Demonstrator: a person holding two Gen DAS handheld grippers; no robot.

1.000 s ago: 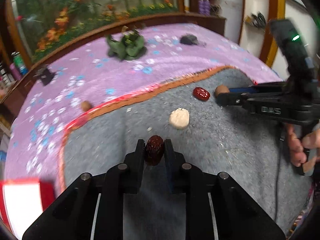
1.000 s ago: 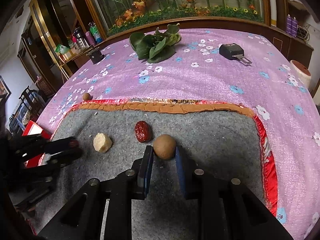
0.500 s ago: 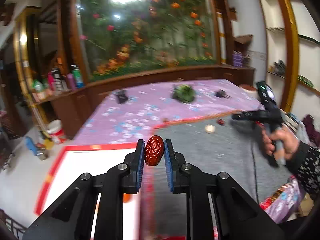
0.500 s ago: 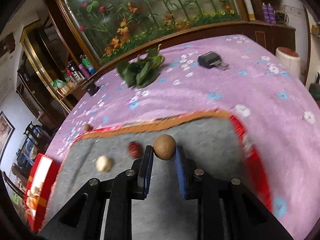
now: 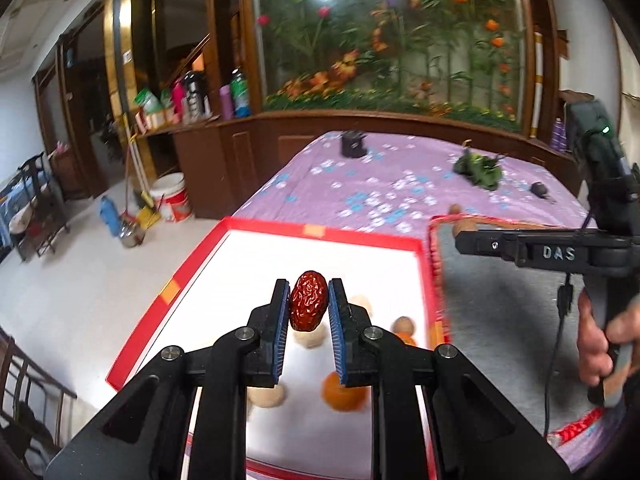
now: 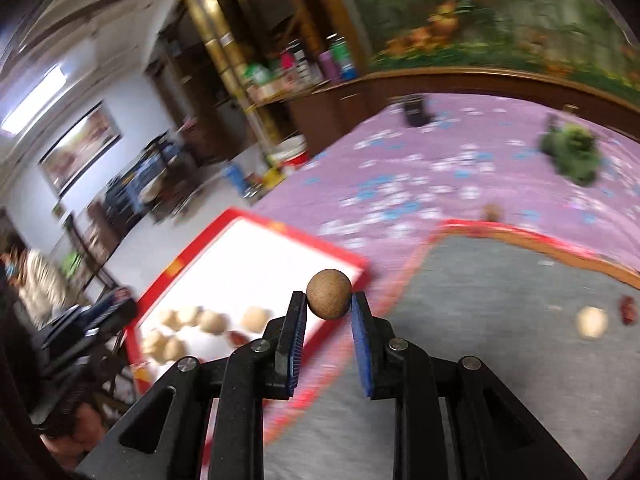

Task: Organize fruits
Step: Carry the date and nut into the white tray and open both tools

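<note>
My left gripper (image 5: pixel 309 307) is shut on a wrinkled red date (image 5: pixel 308 306) and hangs over the red-rimmed white tray (image 5: pixel 320 236), where several pale round fruits and an orange one (image 5: pixel 343 397) lie. The right gripper (image 6: pixel 329 303) is shut on a round brown fruit (image 6: pixel 329 294) above the edge of the grey mat (image 6: pixel 500 320), just right of the tray (image 6: pixel 256 264). On the mat lie a pale fruit (image 6: pixel 592 322) and another red date (image 6: pixel 627 309). In the left wrist view the right gripper (image 5: pixel 464 236) reaches in from the right, a hand on its handle.
A purple flowered cloth (image 5: pixel 384 184) covers the table, bearing a bunch of green leaves (image 5: pixel 480 168), a small brown fruit (image 5: pixel 454 209) and a black box (image 5: pixel 353 145). Left of the tray the table drops to the floor with a bucket (image 5: pixel 172 196). A person (image 6: pixel 36 280) stands far left.
Both grippers have swung left from the grey mat toward the tray, each keeping its fruit. The left now hangs over the tray; the right has risen and reached the mat's left edge.
</note>
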